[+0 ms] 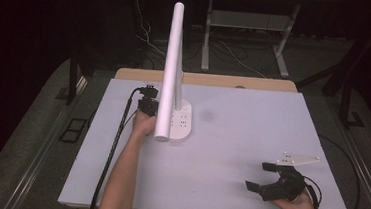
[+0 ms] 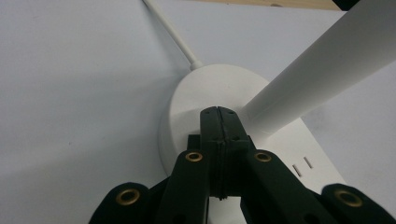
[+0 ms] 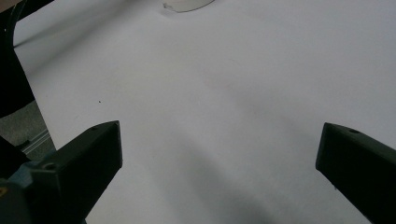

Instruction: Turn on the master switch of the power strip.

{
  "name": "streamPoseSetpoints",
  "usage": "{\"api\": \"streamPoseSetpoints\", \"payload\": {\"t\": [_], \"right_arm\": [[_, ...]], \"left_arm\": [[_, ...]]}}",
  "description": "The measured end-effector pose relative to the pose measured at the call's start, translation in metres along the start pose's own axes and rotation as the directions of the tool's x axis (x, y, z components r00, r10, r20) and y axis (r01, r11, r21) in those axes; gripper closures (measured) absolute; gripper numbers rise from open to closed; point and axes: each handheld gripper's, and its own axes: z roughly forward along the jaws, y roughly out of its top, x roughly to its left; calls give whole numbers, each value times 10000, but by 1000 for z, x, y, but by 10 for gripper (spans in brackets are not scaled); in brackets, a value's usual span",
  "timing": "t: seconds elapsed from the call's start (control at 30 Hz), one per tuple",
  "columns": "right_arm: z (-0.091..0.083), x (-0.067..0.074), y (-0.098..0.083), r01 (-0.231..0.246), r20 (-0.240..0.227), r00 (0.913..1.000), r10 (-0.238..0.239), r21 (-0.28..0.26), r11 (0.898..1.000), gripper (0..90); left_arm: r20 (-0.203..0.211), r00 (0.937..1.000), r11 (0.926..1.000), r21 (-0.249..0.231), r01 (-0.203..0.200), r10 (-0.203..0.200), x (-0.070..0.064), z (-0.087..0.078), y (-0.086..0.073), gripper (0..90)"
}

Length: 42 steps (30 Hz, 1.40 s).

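Note:
A white desk lamp stands at the table's back left, its oval base (image 1: 182, 122) carrying socket slots. Its long white tube (image 1: 172, 68) leans toward the camera. My left gripper (image 1: 149, 107) is at the base's left side, partly behind the tube. In the left gripper view the jaws are pressed together, and the left gripper (image 2: 218, 114) has its tips over the top of the round base (image 2: 196, 91), beside the tube's foot (image 2: 322, 70). Nothing shows between them. My right gripper (image 1: 256, 176) rests open near the front right, and the right gripper (image 3: 219, 140) has only bare table between its fingers.
The white tabletop (image 1: 252, 120) lies on a wooden desk whose edge (image 1: 225, 81) shows behind it. The lamp's thin white cord (image 2: 170, 30) runs away from the base. Table legs and loose cables stand on the floor beyond. A rim of the lamp base (image 3: 187, 4) shows far off.

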Motion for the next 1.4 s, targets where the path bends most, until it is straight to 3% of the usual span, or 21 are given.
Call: {"api": "streamPoseSetpoints", "payload": {"t": [0.13, 0.27, 0.4, 0.8, 0.9, 1.2, 1.4], "right_arm": [[0, 0, 0, 7, 0, 10000, -7, -3, 10000, 1], [1, -1, 0, -24, 3, 10000, 24, -1, 10000, 1], [1, -2, 1, -49, -48, 10000, 49, 20, 10000, 1], [1, -3, 1, -116, -8, 9999, 116, 22, 9999, 1], [1, -3, 1, -114, -6, 9999, 114, 22, 9999, 1], [0, -3, 1, -91, -25, 10000, 91, -7, 10000, 1], [0, -3, 1, -84, -44, 10000, 84, -8, 10000, 1]], "left_arm": [[-32, 10000, 10000, -49, 22, -22, 0, -1, 0, 899], [343, 9990, 9995, -116, 277, -273, 3, -3, 1, 897], [363, 9987, 9992, -192, 362, -355, 5, -4, 1, 896], [341, 9982, 9981, -374, -487, 499, 1, -25, 7, 895], [331, 9983, 9979, -468, -457, 473, -1, -31, 8, 895], [146, 9936, 9928, -431, -1116, 1123, -5, -47, 9, 878], [177, 9927, 9916, -520, -1180, 1191, -4, -57, 4, 818]]}}
